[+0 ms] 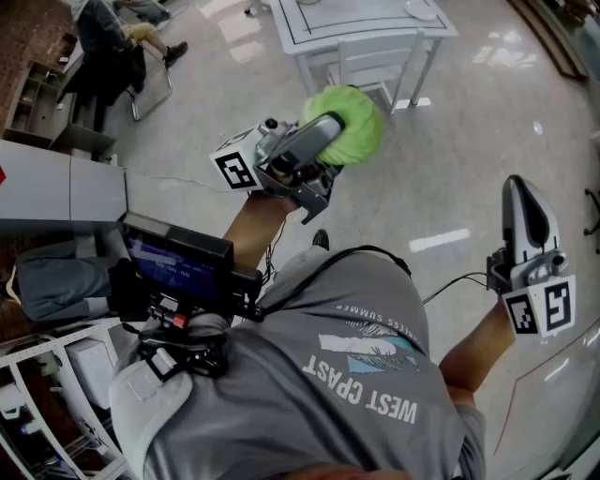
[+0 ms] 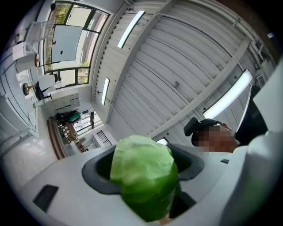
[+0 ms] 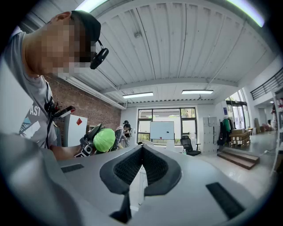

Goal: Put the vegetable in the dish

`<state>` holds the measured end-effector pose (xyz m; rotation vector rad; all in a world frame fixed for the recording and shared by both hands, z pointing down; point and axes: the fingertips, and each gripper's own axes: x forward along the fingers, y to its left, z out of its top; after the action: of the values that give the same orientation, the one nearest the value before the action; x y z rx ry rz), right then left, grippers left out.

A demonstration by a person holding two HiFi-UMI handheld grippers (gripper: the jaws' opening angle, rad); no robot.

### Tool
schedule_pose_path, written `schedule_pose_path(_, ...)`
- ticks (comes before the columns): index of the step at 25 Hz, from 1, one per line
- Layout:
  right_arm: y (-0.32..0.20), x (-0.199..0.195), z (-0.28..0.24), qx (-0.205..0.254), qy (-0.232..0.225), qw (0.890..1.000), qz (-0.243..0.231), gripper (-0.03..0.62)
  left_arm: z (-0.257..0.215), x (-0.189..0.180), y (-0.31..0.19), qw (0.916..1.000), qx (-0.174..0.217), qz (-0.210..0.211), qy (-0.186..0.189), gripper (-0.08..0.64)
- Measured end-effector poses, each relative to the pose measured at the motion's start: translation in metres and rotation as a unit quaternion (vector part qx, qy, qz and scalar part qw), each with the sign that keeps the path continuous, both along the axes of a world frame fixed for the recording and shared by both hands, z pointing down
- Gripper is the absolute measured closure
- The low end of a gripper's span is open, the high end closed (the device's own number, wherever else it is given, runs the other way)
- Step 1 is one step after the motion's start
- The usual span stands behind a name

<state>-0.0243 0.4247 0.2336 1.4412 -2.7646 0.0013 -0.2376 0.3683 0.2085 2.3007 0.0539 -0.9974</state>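
Observation:
A round green cabbage [image 1: 354, 124] is held up in the air, well above the floor, with my left gripper [image 1: 326, 141] shut on it. In the left gripper view the cabbage [image 2: 143, 174] fills the space between the jaws, which stand wide around it and point up at the ceiling. My right gripper [image 1: 517, 192] is raised at the right, its jaws shut tip to tip with nothing between them. In the right gripper view the fingertips [image 3: 141, 149] meet, and the cabbage [image 3: 104, 139] shows at the left beyond them.
A white table [image 1: 361, 28] stands ahead on the shiny floor, with a pale dish-like thing [image 1: 422, 10] near its right corner. A seated person [image 1: 117, 42] is at the far left. Grey cabinets [image 1: 66, 192] and a rack [image 1: 56, 394] stand to my left.

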Motion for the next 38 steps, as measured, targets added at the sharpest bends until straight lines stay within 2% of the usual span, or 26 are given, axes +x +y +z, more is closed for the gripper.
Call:
schedule_pose_path(5, -0.004, -0.005, 0.0, 0.0, -0.002, 1.0, -0.007, 0.584, 0.005, -0.001, -0.003, 1.0, 0.0, -0.006, -0.001, 0.241)
schedule_pose_path(11, 0.031, 0.059, -0.003, 0.023, -0.009, 0.999, -0.032, 0.581, 0.006, 0.072, 0.033, 0.9999, 0.0, -0.012, -0.001, 0.241)
schedule_pose_path(14, 0.032, 0.066, 0.0, 0.02, -0.022, 0.999, -0.035, 0.581, 0.006, 0.082, 0.039, 0.9999, 0.001, -0.014, -0.004, 0.241)
schedule_pose_path(18, 0.014, 0.03, 0.003, 0.013, -0.021, 0.999, -0.042, 0.581, 0.006, 0.05, 0.02, 0.9997, 0.01, -0.021, -0.011, 0.241)
schedule_pose_path(21, 0.001, 0.008, 0.005, 0.007, -0.019, 0.999, -0.036, 0.581, 0.006, 0.028, 0.007, 0.9999, -0.002, -0.013, -0.004, 0.241)
schedule_pose_path(27, -0.005, 0.011, -0.004, 0.004, -0.018, 1.0, -0.015, 0.581, -0.003, 0.036, -0.008, 0.9999, -0.011, 0.006, 0.001, 0.241)
schedule_pose_path(34, -0.003, -0.001, 0.003, 0.014, -0.016, 1.0, 0.011, 0.581, 0.002, 0.02, -0.009, 0.9997, 0.002, 0.022, -0.004, 0.241)
schedule_pose_path(38, -0.047, -0.022, 0.018, 0.029, -0.021, 0.999, 0.016, 0.581, 0.019, -0.001, -0.047, 0.9993, 0.002, 0.034, -0.015, 0.241)
